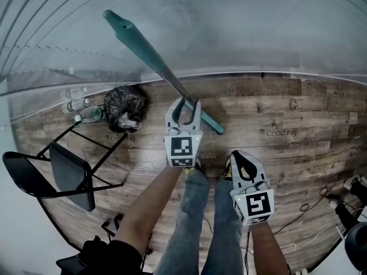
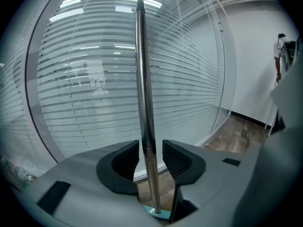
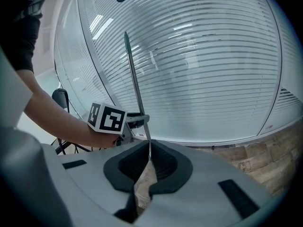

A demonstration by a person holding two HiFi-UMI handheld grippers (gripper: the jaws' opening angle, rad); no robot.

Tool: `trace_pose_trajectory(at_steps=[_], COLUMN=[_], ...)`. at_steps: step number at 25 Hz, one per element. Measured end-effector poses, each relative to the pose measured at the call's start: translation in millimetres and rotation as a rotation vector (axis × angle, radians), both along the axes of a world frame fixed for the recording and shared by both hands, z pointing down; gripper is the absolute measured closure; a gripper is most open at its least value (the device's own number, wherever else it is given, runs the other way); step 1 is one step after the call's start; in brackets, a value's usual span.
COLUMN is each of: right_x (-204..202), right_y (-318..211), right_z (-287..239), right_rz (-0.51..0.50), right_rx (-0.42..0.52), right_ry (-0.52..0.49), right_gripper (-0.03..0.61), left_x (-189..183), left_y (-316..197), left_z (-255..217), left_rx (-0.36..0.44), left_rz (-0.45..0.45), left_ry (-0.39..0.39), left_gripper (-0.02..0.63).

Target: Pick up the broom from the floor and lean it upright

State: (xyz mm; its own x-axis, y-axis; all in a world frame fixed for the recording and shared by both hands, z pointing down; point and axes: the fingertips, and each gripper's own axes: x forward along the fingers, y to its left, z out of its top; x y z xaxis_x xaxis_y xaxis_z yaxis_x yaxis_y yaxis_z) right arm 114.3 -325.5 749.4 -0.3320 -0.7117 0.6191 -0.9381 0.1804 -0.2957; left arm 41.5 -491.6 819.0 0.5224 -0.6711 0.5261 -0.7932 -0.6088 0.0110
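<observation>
The broom stands upright, its teal grip (image 1: pixel 137 39) leaning on the glass wall and its teal head (image 1: pixel 211 122) on the wood floor. My left gripper (image 1: pixel 186 105) is round the metal pole (image 2: pixel 144 79) low down. Its jaws stand open with the pole between them, a gap showing on the right side. In the left gripper view the left gripper (image 2: pixel 151 157) frames the pole, which rises to the blinds. My right gripper (image 1: pixel 237 156) hangs lower and to the right, shut and empty. The right gripper view looks past the right gripper (image 3: pixel 148 161) at the pole (image 3: pixel 135 79) and the left gripper (image 3: pixel 138 120).
A black folding chair (image 1: pixel 57 173) stands at the left. Beside it, by the wall, sit a black rubbish bag (image 1: pixel 123 109) and plastic bottles (image 1: pixel 80 105). Cables (image 1: pixel 312 211) lie at the right. The glass wall with blinds (image 1: pixel 241 27) runs along the back. Legs in jeans (image 1: pixel 198 222) are below.
</observation>
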Motion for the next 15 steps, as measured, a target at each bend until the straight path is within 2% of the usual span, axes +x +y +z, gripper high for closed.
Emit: trace_pose_trajectory(at_steps=[2,8,15], right_x=[-1.8,2.1,12.1], right_y=[1.2,-0.7,-9.2], right_z=[0.1,-1.3,-25.8], right_rz=[-0.003,-0.004,-0.032], right_rx=[0.0,-0.004,0.02], right_ry=[-0.001,0.004,0.04], right_gripper=[0.56,0.56,0.56], left_x=[1.9,3.2,-17.9], left_y=[-0.2,1.4,20.4], left_z=[-1.6,-5.4,-37.8], left_rx=[0.001,-0.003,-0.014], left_rz=[0.012,0.022,0.019], left_ry=[0.007,-0.005,-0.013], left_gripper=[0.446,0.411,0.41])
